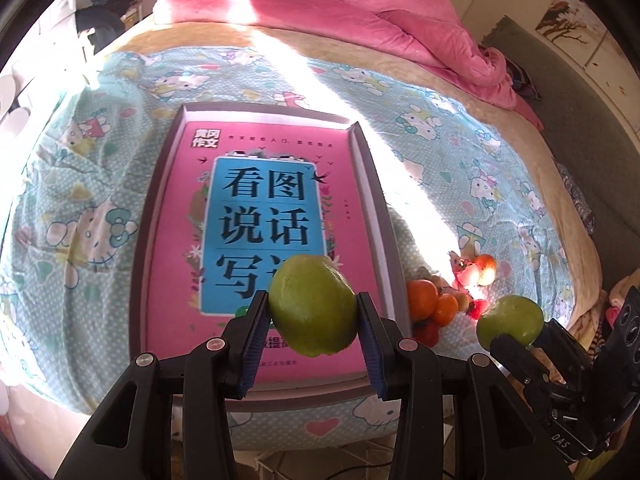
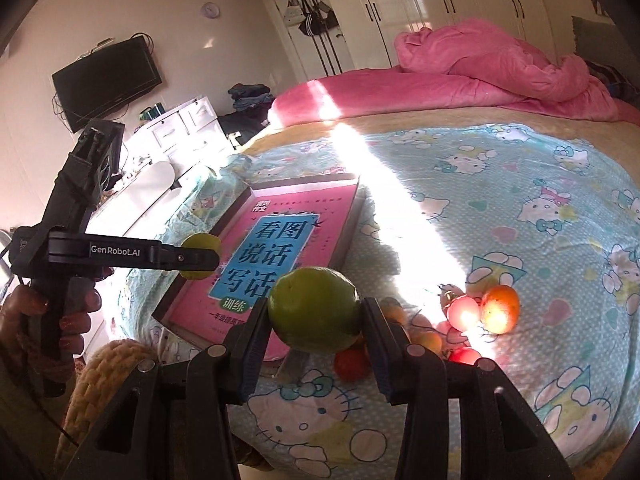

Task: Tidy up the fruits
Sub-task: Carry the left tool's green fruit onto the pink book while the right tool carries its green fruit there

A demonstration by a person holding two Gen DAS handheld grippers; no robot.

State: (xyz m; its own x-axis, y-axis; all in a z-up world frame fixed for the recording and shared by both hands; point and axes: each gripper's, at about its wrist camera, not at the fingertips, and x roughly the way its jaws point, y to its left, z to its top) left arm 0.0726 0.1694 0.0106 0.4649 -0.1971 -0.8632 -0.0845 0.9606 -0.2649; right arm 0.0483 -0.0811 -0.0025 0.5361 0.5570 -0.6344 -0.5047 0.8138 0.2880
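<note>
In the left wrist view my left gripper (image 1: 313, 297) is shut on a green round fruit (image 1: 312, 312), held above the near end of a shallow grey tray (image 1: 154, 216) with a pink book cover lying in it. My right gripper (image 2: 316, 304) is shut on a second green fruit (image 2: 314, 316), held over the tray's near right corner (image 2: 348, 232). Each gripper shows in the other's view: the right one (image 1: 524, 334) with its fruit (image 1: 510, 320), the left one (image 2: 199, 256) with its fruit (image 2: 200, 242). Loose oranges (image 1: 422, 300) and red fruits (image 2: 464, 312) lie on the bedsheet right of the tray.
The tray lies on a bed with a cartoon-cat sheet (image 2: 520, 200). A pink duvet (image 2: 480, 68) is heaped at the far end. A person's hand (image 2: 76, 312) holds the left gripper's handle. Drawers and a wall television (image 2: 108, 76) stand to the left.
</note>
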